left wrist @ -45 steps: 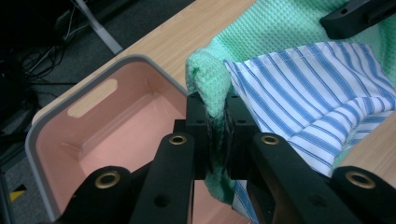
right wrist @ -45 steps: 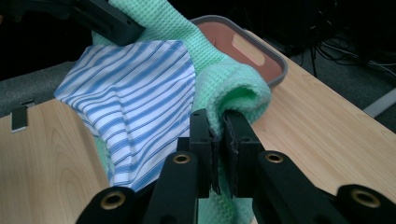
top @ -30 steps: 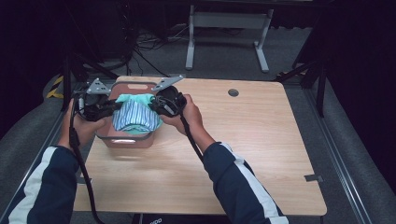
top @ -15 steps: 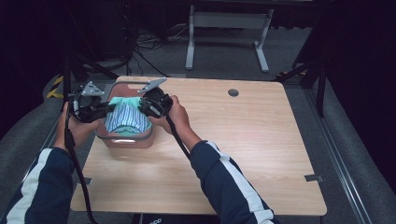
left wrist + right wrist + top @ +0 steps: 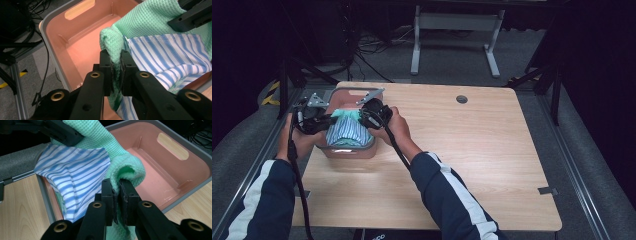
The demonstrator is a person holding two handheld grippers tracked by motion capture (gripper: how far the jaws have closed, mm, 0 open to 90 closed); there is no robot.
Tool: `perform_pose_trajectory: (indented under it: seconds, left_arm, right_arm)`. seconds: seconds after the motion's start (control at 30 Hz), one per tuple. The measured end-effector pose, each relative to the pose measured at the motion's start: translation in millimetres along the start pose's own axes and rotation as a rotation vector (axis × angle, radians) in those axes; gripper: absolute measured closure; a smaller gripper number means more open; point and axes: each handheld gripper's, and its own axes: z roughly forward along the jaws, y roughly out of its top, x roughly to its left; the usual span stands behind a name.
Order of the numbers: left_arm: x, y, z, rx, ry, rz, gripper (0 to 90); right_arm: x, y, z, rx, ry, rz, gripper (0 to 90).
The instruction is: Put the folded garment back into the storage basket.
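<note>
- Right now your left gripper [image 5: 116, 71] is clamped on a fold of the green waffle cloth [image 5: 152, 20]; in the left gripper view the fabric is bunched between the two black pads, which press it from both sides.
- Your right gripper [image 5: 117, 195] pinches another fold of that cloth [image 5: 112, 150] in the same way (the rolled edge bulges just above its jaws in the right gripper view).
- From above, you can see the left gripper [image 5: 319, 120] and right gripper [image 5: 371, 116] facing each other across the bundle, with the cloth [image 5: 346, 115] stretched between them.
- A blue-and-white striped fabric [image 5: 172, 55] lies against the green cloth and hangs with it, draped downward between your two grips; in the right gripper view its striped panel [image 5: 75, 177] sags toward the near wall of the bin.
- Both fabrics hang over the pink bin [image 5: 347, 150], with the lower part of the bundle [image 5: 344, 134] already inside its walls (whether it touches the bottom I cannot tell).
- That bin [image 5: 160, 177] has a grey rim and a handle slot in its end wall, and the part of its floor beyond the cloth is bare.
- It stands on the wooden table [image 5: 472, 165] near the far left corner, with your sleeves coming in from the near edge.
</note>
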Motion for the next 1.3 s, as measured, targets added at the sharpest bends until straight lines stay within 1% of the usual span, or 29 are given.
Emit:
perform_pose_trajectory:
  seconds: [0.03,0.07,0.13,0.17,0.2,0.27,0.37,0.43,0.47,0.5,0.53,0.57,0.6,0.63,0.7,0.73,0.77,0.8,0.83,0.9,0.97,1.0,1.07,1.1,1.13,1.17,1.2,1.27,1.3]
  left_arm:
    - [-0.2,-0.9,0.6,0.013,0.006,0.003,83.1]
    - [-0.4,-2.5,1.6,0.021,0.011,-0.004,83.0]
    - [0.9,-6.5,3.8,0.020,0.004,-0.012,82.9]
    - [0.9,-7.6,4.6,0.021,0.005,-0.009,82.9]
    - [0.4,-9.9,6.4,0.024,-0.002,-0.021,82.8]
    - [0.8,-10.9,7.5,0.021,-0.003,-0.021,82.7]
    - [-1.7,-14.1,12.3,0.030,0.002,-0.020,82.0]
    - [-2.7,-15.6,14.9,0.037,0.009,-0.018,79.6]
    - [-3.1,-16.5,15.9,0.036,0.020,-0.028,76.7]
    - [-2.9,-17.4,16.0,0.030,0.013,-0.029,73.6]
    - [-2.7,-18.0,16.0,0.028,0.010,-0.030,72.9]
    - [-2.8,-19.0,16.6,0.026,0.020,-0.031,72.4]
    - [-3.4,-20.1,16.5,0.031,0.015,-0.039,70.9]
    - [-3.3,-20.9,17.1,0.022,0.011,-0.041,69.8]
    - [-3.0,-21.3,15.7,0.016,0.004,-0.042,69.5]
    - [-3.9,-22.0,14.5,0.002,0.004,-0.048,69.5]
    - [-4.7,-22.6,14.6,-0.010,0.001,-0.053,69.4]
    - [-6.1,-23.0,14.2,-0.005,-0.013,-0.050,69.5]
    - [-7.4,-23.6,14.9,-0.011,-0.001,-0.037,69.9]
    - [-9.4,-24.6,15.4,-0.015,-0.012,-0.034,71.2]
    - [-9.5,-24.5,14.3,-0.018,-0.012,-0.029,71.3]
    - [-10.3,-25.1,14.7,-0.031,-0.022,-0.040,71.7]
    - [-11.2,-24.9,13.8,-0.030,-0.013,-0.038,71.5]
    - [-11.4,-25.2,14.0,-0.044,-0.017,-0.040,71.5]
    - [-11.4,-25.2,14.0,-0.044,-0.017,-0.040,71.3]
    - [-11.8,-25.1,13.7,-0.043,-0.017,-0.041,71.3]
    - [-12.4,-24.7,12.4,-0.033,-0.021,-0.040,71.0]
    - [-12.7,-23.7,10.7,-0.056,-0.019,-0.036,70.8]
    - [-12.7,-23.7,10.7,-0.056,-0.019,-0.036,70.4]
  right_arm:
    - [0.0,0.0,0.0,0.000,0.000,0.000,82.8]
    - [0.8,-0.2,1.6,0.001,0.005,-0.004,82.7]
    - [2.7,-1.5,5.9,0.013,0.002,-0.013,82.6]
    - [2.9,-2.2,7.7,0.017,0.004,-0.015,82.6]
    - [3.1,-2.7,9.0,0.019,0.003,-0.013,82.5]
    - [4.2,-4.3,12.8,0.032,0.007,-0.017,82.4]
    - [5.0,-5.8,16.5,0.045,0.002,-0.022,81.7]
    - [5.3,-6.6,17.8,0.053,0.002,-0.013,80.6]
    - [5.4,-7.0,18.2,0.054,0.002,-0.015,80.2]
    - [5.2,-7.8,18.5,0.056,0.000,-0.022,78.6]
    - [5.1,-8.6,18.7,0.057,-0.004,-0.022,77.2]
    - [4.4,-9.2,18.9,0.058,-0.009,-0.021,76.3]
    - [3.6,-10.3,19.3,0.064,-0.010,-0.022,76.0]
    - [3.1,-11.2,19.2,0.069,-0.004,-0.022,75.3]
    - [3.3,-12.7,18.6,0.069,0.013,-0.038,72.7]
    - [3.4,-13.6,17.9,0.065,0.021,-0.053,72.1]
    - [2.9,-14.5,17.0,0.064,0.011,-0.057,71.8]
    - [2.4,-14.8,16.1,0.062,0.001,-0.054,71.6]
    - [1.5,-15.2,14.7,0.057,-0.004,-0.059,71.6]
    - [0.1,-15.5,11.5,0.054,-0.010,-0.060,71.9]
    - [-1.4,-16.2,8.3,0.047,-0.015,-0.064,71.4]
    - [-1.9,-16.6,7.3,0.049,-0.016,-0.071,71.4]
    - [-1.8,-17.4,5.1,0.052,-0.023,-0.087,71.1]
    - [-1.9,-17.8,4.0,0.047,-0.025,-0.098,70.8]
    - [-1.4,-18.3,1.8,0.040,-0.011,-0.105,70.5]
    - [-1.4,-18.3,1.8,0.040,-0.011,-0.105,70.5]
    - [-0.6,-18.9,-0.6,0.043,-0.020,-0.122,70.5]
    - [-0.8,-19.6,-2.8,0.045,-0.016,-0.123,69.6]
    - [-0.8,-19.6,-2.8,0.045,-0.016,-0.123,69.6]
